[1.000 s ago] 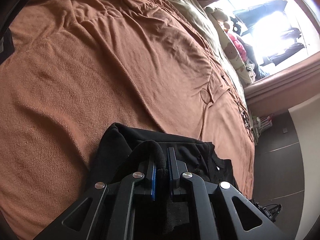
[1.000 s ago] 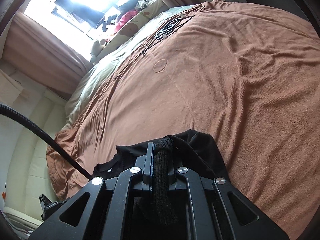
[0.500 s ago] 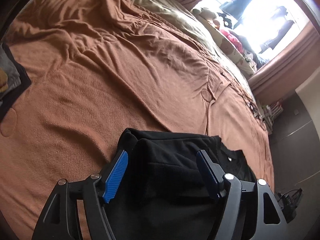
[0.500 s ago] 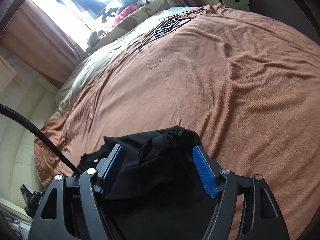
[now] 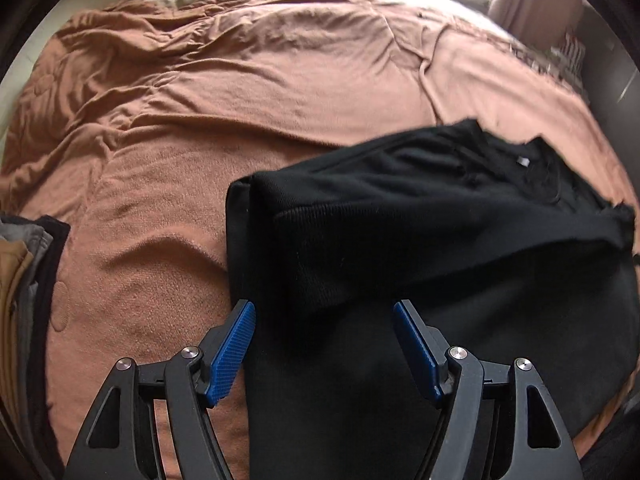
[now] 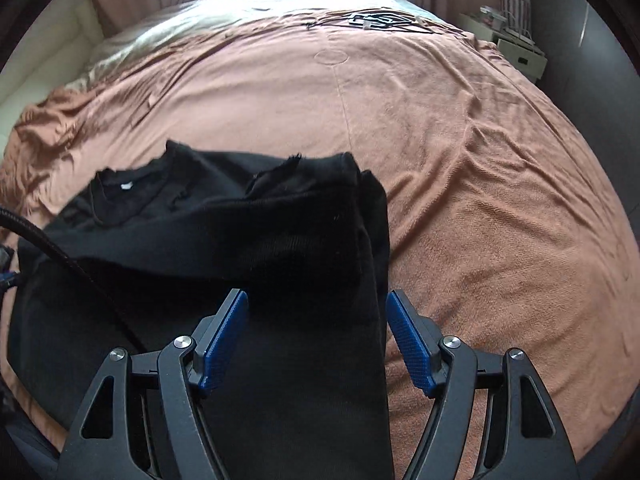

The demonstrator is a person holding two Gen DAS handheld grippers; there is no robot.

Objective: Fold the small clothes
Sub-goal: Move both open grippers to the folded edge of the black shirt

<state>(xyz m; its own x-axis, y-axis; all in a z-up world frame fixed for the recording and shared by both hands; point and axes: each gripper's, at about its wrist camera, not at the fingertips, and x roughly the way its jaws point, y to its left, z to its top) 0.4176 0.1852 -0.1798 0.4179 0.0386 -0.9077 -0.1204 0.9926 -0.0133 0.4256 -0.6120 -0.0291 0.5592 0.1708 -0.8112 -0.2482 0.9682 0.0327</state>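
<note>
Two hand-held grippers sit at the bottom of your views, one per hand, each with two blue pads. Your left hand-held gripper stands wide, its pads clear of the cloth, with the left edge of the black garment lying below the gap. Your right hand-held gripper is just as wide and grips nothing; the garment's right edge runs down between its fingers, closer to the right-hand pad.

One black garment lies folded over on the bed, at the lower middle of both frames. Its doubled upper layer ends in a ribbed hem across the middle, and the neckline with one small pale label shows at the far side. One dark cable crosses the cloth at the left of the right wrist view.

Around the garment, one brown blanket spreads wrinkled and open to the left and far side in the left view, and to the right and far side in the right view. One stack of folded clothes sits at the left edge of the left view. Farther off, pale bedding borders the blanket, and one small cabinet stands at the upper right.
</note>
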